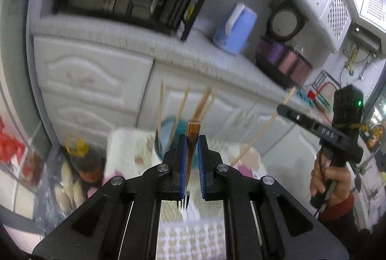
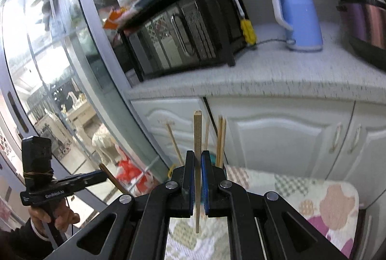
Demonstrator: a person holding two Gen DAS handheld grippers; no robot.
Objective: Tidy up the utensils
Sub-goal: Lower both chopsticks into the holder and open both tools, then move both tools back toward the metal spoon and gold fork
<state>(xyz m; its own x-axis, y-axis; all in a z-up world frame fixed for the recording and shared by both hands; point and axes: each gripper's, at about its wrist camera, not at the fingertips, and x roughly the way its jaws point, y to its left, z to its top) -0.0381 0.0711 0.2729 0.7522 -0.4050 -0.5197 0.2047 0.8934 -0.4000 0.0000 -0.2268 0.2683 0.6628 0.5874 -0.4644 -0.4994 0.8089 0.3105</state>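
Left gripper clamps an upright fork; right gripper clamps an upright chopstick; the utensil cup stands just beyond both.

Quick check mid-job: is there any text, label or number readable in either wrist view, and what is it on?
"UAG": on the bar of the right gripper, seen from the left wrist; the reading is uncertain.
White lettering on the bar of the left gripper: too blurred to read.
Nothing legible on the kettle, microwave or rice cooker.
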